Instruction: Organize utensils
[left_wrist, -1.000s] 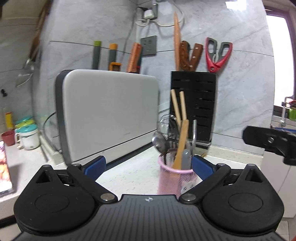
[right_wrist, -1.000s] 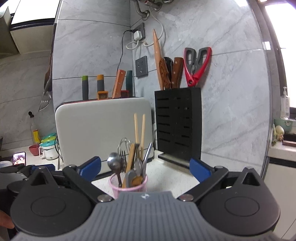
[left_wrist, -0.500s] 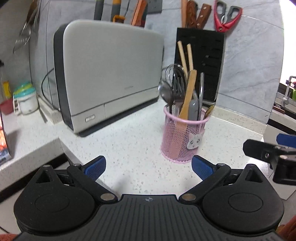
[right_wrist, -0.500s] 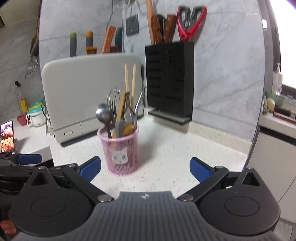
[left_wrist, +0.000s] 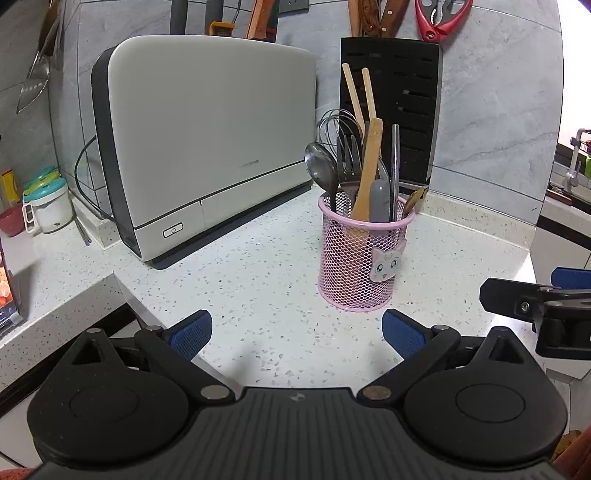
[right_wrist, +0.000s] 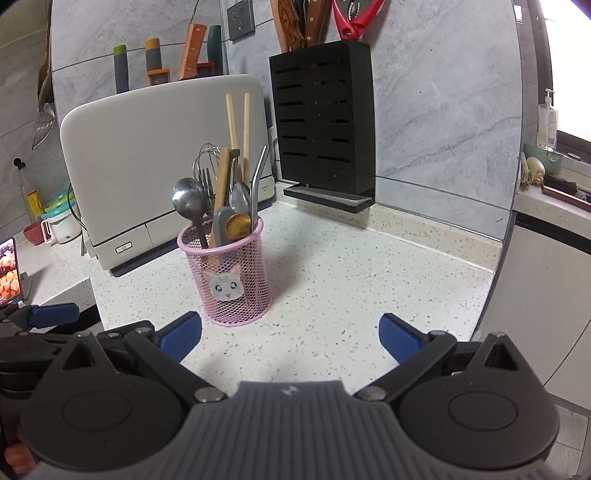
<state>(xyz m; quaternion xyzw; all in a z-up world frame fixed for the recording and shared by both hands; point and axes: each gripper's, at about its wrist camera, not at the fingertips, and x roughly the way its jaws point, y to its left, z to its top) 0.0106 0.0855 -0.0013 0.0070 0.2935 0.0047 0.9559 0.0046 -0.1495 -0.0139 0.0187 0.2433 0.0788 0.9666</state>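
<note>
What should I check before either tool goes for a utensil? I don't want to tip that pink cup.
1. Left tool open and empty: ok.
2. Right tool open and empty: ok.
3. Pink mesh cup upright on the counter: ok.
4. Handles free to grip above the rim: ok for the chopsticks, which stand tallest; the spoon and whisk crowd together.
5. Clear counter in front of the cup for laying utensils down: ok.
6. A separate sorting tray or holder within view: not ok, none seen apart from the black knife block.
</note>
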